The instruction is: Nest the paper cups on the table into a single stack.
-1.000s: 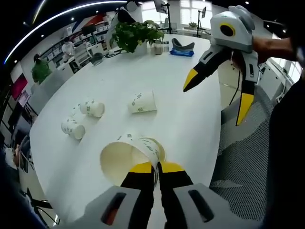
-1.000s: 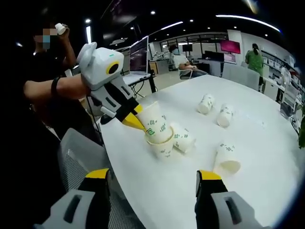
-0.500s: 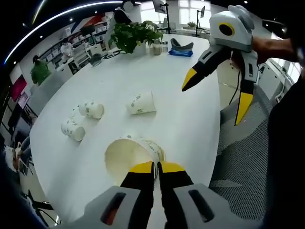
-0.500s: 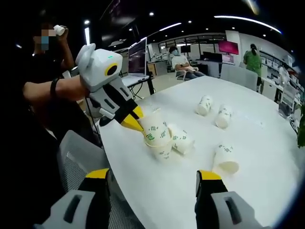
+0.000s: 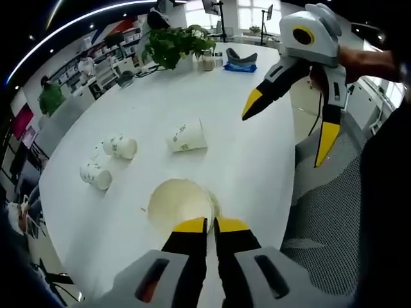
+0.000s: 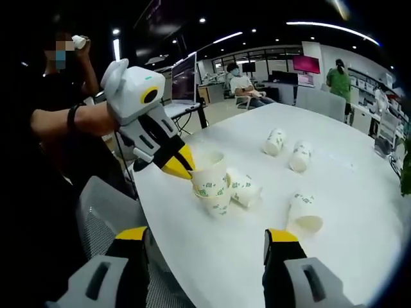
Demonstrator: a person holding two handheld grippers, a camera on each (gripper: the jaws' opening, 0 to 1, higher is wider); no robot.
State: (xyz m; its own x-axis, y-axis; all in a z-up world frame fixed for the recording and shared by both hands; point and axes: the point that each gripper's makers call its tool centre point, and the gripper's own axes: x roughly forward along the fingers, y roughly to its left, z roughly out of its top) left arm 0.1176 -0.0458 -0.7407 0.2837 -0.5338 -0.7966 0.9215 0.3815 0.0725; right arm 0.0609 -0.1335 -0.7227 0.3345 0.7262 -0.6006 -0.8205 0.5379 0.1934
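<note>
My left gripper [image 5: 210, 223] is shut on the near rim of a white paper cup [image 5: 182, 204] whose open mouth faces the camera. In the right gripper view this held cup [image 6: 208, 178] stands nearly upright, set into a second cup [image 6: 216, 203] on the white table [image 6: 359, 192], with the left gripper [image 6: 178, 168] at its rim. Another cup [image 6: 244, 188] lies on its side against them. Loose cups lie farther off: one [image 5: 187, 136] mid-table, two [image 5: 121, 147] [image 5: 96, 174] at the left. My right gripper [image 6: 205, 236] hangs open over the table's near edge, seen also as the right gripper [image 5: 289, 125].
A potted plant [image 5: 176, 42] and a blue object [image 5: 241, 64] stand at the table's far end. A grey mesh chair [image 5: 321, 212] sits off the table's edge. The person's arm [image 6: 64, 119] reaches in from the left. A monitor [image 6: 186, 74] stands behind.
The held cup has swung from tilted to nearly upright and sunk lower into the cup beneath it. The right gripper has stayed open and nearly still.
</note>
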